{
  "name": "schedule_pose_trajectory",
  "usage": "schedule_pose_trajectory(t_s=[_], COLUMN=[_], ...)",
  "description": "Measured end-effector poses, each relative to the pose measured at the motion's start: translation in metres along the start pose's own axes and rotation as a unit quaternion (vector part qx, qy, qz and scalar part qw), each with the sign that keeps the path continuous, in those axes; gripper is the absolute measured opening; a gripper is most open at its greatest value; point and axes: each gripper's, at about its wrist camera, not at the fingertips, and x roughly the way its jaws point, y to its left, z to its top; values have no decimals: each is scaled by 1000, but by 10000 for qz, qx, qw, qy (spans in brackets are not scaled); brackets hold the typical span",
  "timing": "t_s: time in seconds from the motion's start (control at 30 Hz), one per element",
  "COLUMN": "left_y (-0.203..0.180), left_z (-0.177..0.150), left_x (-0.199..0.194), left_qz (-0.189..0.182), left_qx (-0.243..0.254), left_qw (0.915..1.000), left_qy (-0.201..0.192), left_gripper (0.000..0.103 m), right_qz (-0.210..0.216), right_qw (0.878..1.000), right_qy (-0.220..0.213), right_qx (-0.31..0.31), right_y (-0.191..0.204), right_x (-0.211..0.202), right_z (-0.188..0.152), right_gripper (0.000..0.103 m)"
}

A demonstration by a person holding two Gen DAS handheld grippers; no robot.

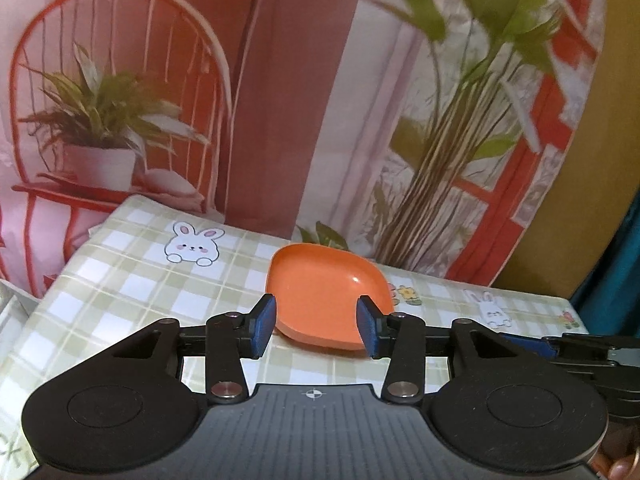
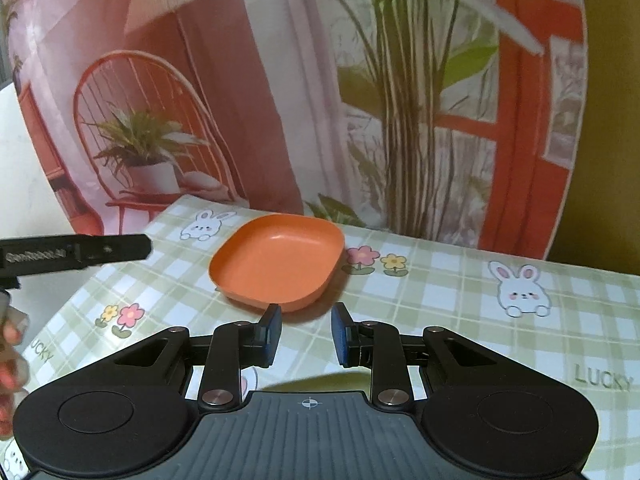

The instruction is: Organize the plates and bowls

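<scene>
You have one orange dish (image 1: 330,294) in front of you, a shallow square one with rounded corners, and both cameras show it holding nothing. It sits on the checked tablecloth (image 1: 132,280) toward the far edge of the table, close to the printed backdrop (image 1: 280,100).

Your left gripper (image 1: 316,330) has its blue pads (image 1: 263,330) spread wide with nothing between them; the near rim of the dish shows in the gap, but the pads are not touching it. At the right edge of that view you can see part of your other gripper, level with this one.

Your right gripper (image 2: 306,334) is parted too, a little narrower, and grips nothing. The dish (image 2: 276,262) lies just beyond its fingertips, slightly to the left. On the cloth there, you can count two rabbits and two pairs of flowers.
</scene>
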Motion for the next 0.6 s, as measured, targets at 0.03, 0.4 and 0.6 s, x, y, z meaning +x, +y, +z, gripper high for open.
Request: schedule_pose_trajectory(t_s=[0.03, 0.4, 0.6], left_y=[2, 21, 31], left_z=[1, 10, 5], left_x=[9, 80, 105], left_qz=[25, 129, 169], left_qx=[-6, -117, -251], left_qw=[10000, 9984, 9967], left_qy=[63, 536, 755], left_gripper=[46, 46, 45], right_qz=[15, 125, 35], right_qw=[10000, 9984, 9972], right_qy=[51, 441, 672], right_qx=[70, 324, 324], right_y=[-2, -16, -20], right_x=[6, 79, 113], right_z=[3, 28, 30], right_gripper=[25, 27, 27])
